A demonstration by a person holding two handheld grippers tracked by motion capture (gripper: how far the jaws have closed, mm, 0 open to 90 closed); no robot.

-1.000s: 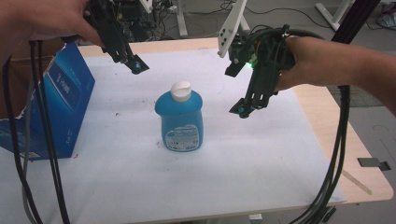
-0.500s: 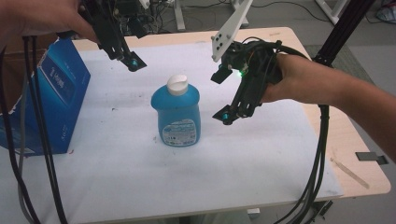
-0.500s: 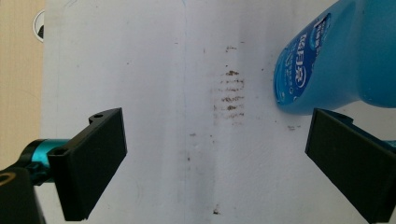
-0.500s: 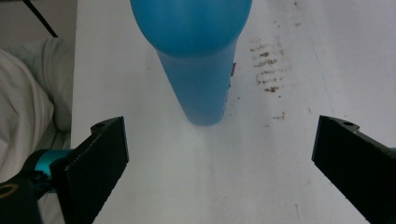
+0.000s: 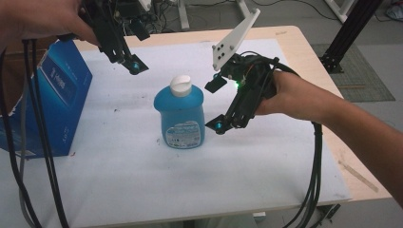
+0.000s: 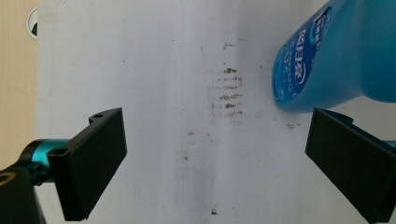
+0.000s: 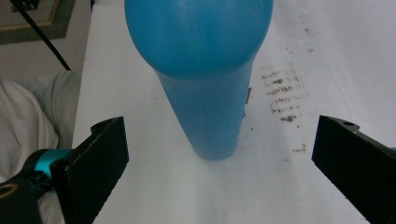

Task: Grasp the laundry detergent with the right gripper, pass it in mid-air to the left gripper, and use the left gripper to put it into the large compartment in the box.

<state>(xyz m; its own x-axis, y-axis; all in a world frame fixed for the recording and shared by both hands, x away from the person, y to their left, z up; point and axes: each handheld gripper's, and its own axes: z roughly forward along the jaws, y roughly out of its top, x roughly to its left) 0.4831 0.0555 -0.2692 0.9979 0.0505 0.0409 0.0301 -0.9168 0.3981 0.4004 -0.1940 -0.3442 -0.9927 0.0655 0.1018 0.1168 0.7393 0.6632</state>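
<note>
High view | right claw agape beside bottle | left side free

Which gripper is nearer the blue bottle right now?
Right. The right gripper is open just beside the blue bottle, its jaws lined up either side of it. The left gripper hovers open behind it, farther off.

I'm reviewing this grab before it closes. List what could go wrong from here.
1. The blue bottle stands upright and free on the white sheet; the right gripper, open beside its side, could nudge it and tip it over.
2. In the right gripper view the bottle sits left of centre between the jaws, so one jaw may touch first and push it.
3. The left gripper hangs open near the white cap; the two could collide.
</note>
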